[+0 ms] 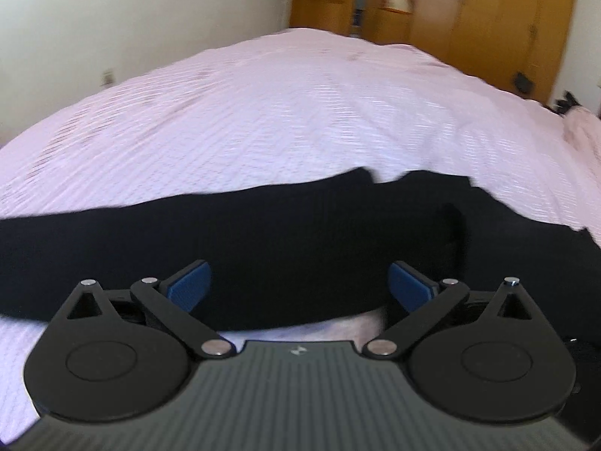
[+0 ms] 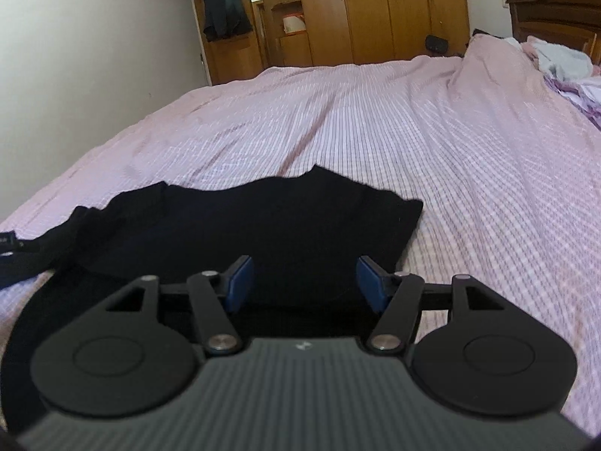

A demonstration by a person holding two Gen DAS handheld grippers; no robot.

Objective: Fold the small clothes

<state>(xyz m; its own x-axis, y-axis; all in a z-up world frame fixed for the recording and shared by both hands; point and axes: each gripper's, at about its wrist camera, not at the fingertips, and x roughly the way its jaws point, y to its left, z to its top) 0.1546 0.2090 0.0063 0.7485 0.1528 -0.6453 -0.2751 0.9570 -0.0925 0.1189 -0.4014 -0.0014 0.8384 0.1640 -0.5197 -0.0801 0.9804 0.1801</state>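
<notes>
A black garment [image 1: 285, 233] lies flat across the pink checked bedspread [image 1: 300, 112], stretching from the left edge to the right edge of the left wrist view. My left gripper [image 1: 298, 282] hovers over its near part, blue pads wide apart and nothing between them. In the right wrist view the same black garment [image 2: 270, 221] lies with a folded upper layer and a straight right edge. My right gripper [image 2: 304, 280] is above its near edge, partly open, the blue pads clear of the cloth.
The bedspread [image 2: 413, 143] extends far beyond the garment. A heap of light clothes [image 2: 563, 64] lies at the far right by a dark headboard [image 2: 556, 11]. Wooden wardrobes [image 2: 375, 11] and a white wall [image 2: 94, 56] stand past the bed.
</notes>
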